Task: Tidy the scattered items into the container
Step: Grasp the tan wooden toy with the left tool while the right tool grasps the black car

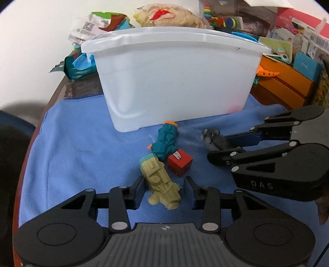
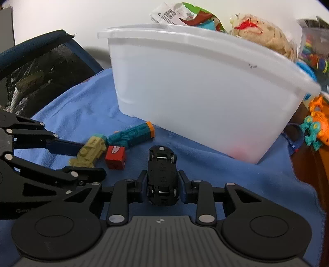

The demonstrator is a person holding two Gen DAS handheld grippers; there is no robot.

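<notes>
A tan toy train lies on the blue cloth between the fingers of my left gripper. The left pad is against it and a thin gap shows at the right pad, so the gripper is open. My right gripper is shut on a black toy car that is upside down. From the left wrist view this right gripper and the car are at the right. A teal toy train and a red cube lie beside the tan one. The white bin stands just behind them.
Behind the bin are a plush toy, bags and several small toys. An orange box sits to its right, with orange and teal toys near the cloth's edge. A dark chair is off the table's left side.
</notes>
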